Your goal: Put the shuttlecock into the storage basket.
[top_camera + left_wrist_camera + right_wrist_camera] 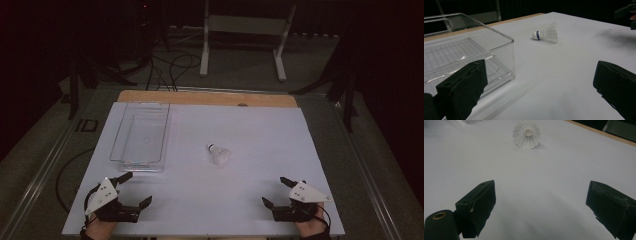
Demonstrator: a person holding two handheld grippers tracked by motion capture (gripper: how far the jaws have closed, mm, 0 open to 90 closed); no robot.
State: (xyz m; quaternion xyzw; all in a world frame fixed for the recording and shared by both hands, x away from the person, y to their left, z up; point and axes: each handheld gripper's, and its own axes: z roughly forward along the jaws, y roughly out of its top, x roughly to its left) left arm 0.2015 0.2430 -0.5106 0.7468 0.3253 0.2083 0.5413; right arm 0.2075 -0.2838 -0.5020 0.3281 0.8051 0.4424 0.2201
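A white shuttlecock (219, 154) lies on its side near the middle of the white table (240, 200); its cork tip has a blue band (537, 35). A clear plastic bin (141, 136) stands empty at the left. My left gripper (135, 189) rests near the front left corner, just before the bin, jaws wide apart and holding nothing. My right gripper (278, 191) sits at the front right, also open and holding nothing. In the right gripper view the shuttlecock (526, 135) lies well ahead, its open skirt turned toward the camera. The bin's near corner (506, 57) stands close in the left gripper view.
A wooden strip (207, 98) runs along the table's far edge. Beyond it stand a white frame (242, 35) and cables on the floor (167, 72). Dark stands flank both sides. Bare white tabletop lies between the two grippers.
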